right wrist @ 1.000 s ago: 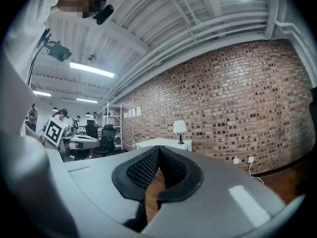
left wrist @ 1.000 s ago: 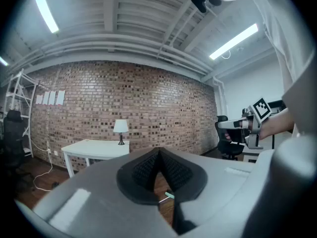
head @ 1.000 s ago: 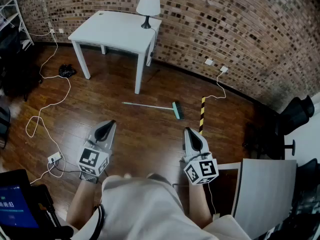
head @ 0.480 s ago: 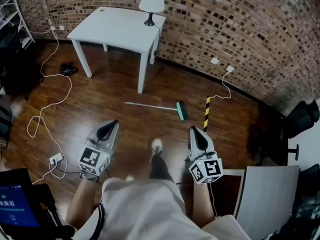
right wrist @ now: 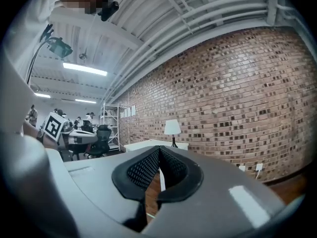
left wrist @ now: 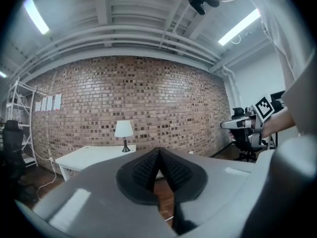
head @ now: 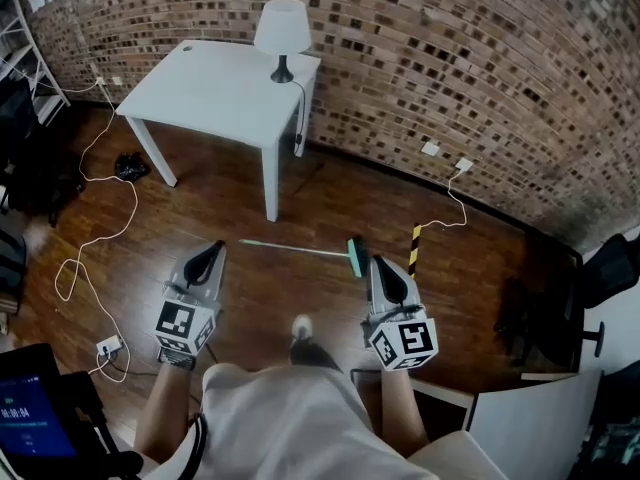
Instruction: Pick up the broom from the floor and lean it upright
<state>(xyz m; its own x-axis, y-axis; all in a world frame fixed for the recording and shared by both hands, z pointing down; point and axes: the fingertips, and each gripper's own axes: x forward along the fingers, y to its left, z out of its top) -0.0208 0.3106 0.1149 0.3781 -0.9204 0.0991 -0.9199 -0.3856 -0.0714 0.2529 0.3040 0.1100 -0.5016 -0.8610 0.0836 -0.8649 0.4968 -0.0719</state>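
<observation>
**Walked up to broom; both claws clenched, nothing in them**

Person has stepped forward since the earlier frames. The broom [head: 300, 250] now sits much nearer in the head view, flat on the wood floor [head: 470, 268], with its brush end just beside the tip of the right gripper [head: 385, 271]. A shoe [head: 300, 325] now shows between the forearms.

Only the head view shows the broom. Both gripper views look over it to the brick wall [right wrist: 237, 93], the white table [left wrist: 94, 155] and the lamp [left wrist: 123, 130], and each catches the other gripper at its edge.

Both forearms reach out front. The left gripper [head: 210, 254] and the right one point ahead, about level and well apart, marker cubes on top. Jaws of both are pressed together and empty.

A striped post [head: 413, 249] stands just past the brush end. A power strip [head: 108, 347] lies to the left and an office chair [head: 600, 273] is at right. Nothing lies between the grippers and the broom.
</observation>
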